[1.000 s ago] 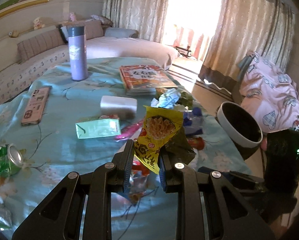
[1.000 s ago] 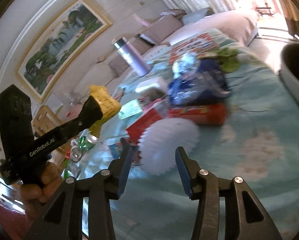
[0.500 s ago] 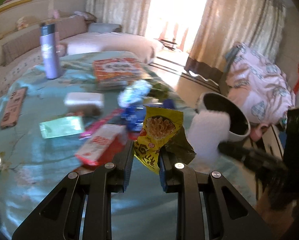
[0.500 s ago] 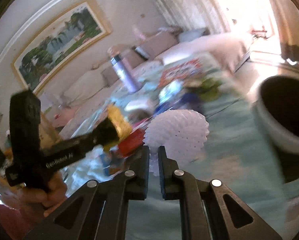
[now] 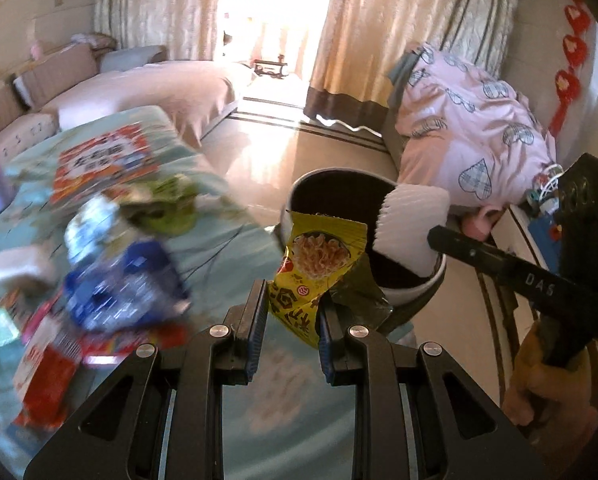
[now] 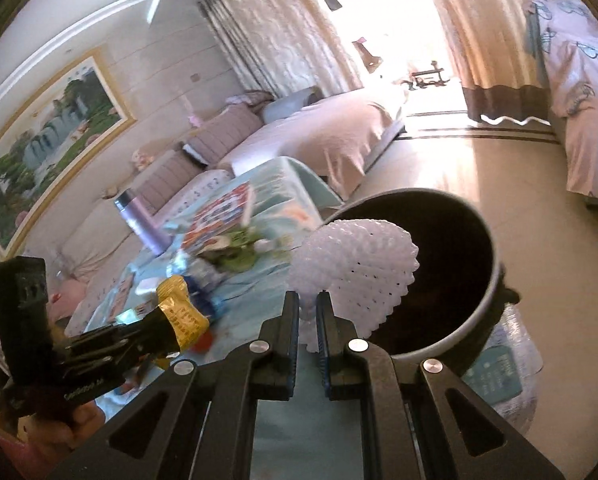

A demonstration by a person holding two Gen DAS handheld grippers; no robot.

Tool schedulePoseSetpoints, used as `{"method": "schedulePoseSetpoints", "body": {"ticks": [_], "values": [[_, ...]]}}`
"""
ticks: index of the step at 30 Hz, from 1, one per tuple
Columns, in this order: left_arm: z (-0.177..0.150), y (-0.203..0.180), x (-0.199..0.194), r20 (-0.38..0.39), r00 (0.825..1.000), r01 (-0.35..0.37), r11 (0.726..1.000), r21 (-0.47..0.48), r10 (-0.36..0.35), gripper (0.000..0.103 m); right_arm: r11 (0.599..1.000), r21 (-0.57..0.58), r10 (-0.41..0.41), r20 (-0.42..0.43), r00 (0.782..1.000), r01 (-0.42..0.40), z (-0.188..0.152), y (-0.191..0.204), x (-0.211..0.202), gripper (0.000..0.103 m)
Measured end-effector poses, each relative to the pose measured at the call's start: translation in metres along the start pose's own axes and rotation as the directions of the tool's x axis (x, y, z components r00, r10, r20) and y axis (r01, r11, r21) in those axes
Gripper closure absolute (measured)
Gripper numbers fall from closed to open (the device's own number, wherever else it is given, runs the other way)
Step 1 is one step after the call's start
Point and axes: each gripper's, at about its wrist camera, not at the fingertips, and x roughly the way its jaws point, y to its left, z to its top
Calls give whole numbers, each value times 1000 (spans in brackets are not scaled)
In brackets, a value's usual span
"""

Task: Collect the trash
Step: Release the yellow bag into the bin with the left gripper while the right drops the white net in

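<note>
Both grippers were clamped, the left gripper (image 5: 292, 312) on a crumpled yellow noodle wrapper (image 5: 315, 266) and the right gripper (image 6: 307, 317) on a white foam fruit net (image 6: 355, 270), near the round dark white-rimmed bin (image 6: 475, 320) at centre-right of frame, where the light net risked snagging on the rim or drifting outside on release.

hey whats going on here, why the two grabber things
A person is clearing trash off a cluttered table with a handheld gripper in each hand. The left gripper is shut on a yellow noodle wrapper, and the right gripper is shut on a white foam net. Both pieces are held near the open trash bin beside the table; nothing has been dropped yet. More wrappers lie on the table.
</note>
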Motion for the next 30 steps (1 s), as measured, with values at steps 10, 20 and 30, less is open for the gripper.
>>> {"method": "schedulePoseSetpoints", "body": {"ticks": [10, 20, 30], "values": [[33, -27, 57, -56, 998, 9, 999, 36, -7, 81, 999, 15, -31, -25, 999, 31, 22, -35, 16, 89], [23, -26, 61, -72, 997, 22, 1000, 17, -21, 44, 998, 54, -31, -26, 999, 32, 22, -55, 13, 61], [-22, 7, 13, -46, 999, -2, 999, -43, 0, 43, 998, 58, 11, 48, 999, -14, 3, -27, -10, 22]]}}
